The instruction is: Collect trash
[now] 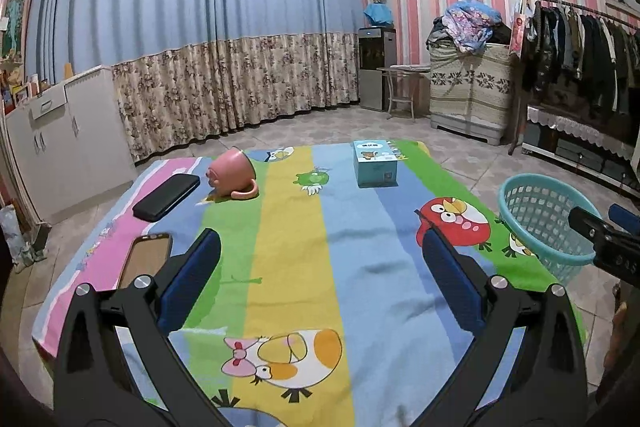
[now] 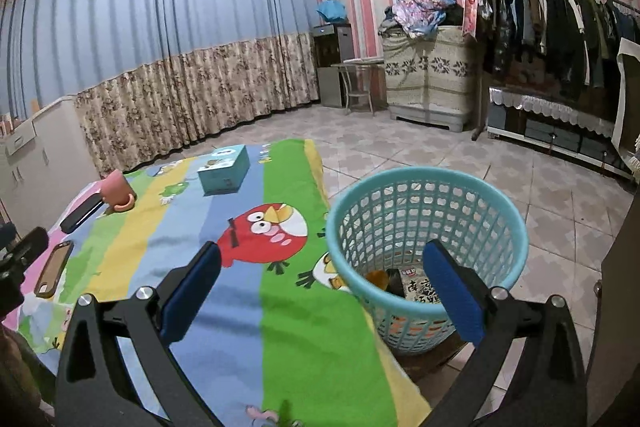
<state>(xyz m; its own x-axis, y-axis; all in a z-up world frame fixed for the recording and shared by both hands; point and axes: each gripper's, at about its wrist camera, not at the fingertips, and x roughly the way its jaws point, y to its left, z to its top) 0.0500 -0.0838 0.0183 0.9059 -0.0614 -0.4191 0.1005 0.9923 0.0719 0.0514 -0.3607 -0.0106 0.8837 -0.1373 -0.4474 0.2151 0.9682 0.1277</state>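
Note:
A light blue mesh basket (image 2: 428, 211) stands on the floor at the table's right edge and shows again as the basket (image 1: 536, 211) in the left wrist view. Inside it lie several pieces of trash, among them a printed wrapper (image 2: 418, 289) and an orange scrap (image 2: 378, 277). My right gripper (image 2: 320, 291) hangs open over the table's right edge and the basket's near rim, holding nothing. My left gripper (image 1: 320, 279) is open above the middle of the striped cartoon cloth (image 1: 296, 227), also empty. The right gripper's body (image 1: 608, 239) pokes in at the left view's right edge.
On the cloth sit a tipped pink mug (image 1: 234, 173), a light blue box (image 1: 376, 163), a black case (image 1: 166, 197) and a brown-rimmed phone (image 1: 146, 259). White cabinets (image 1: 60, 139) stand left, a clothes rack (image 2: 560, 27) right, tiled floor beyond.

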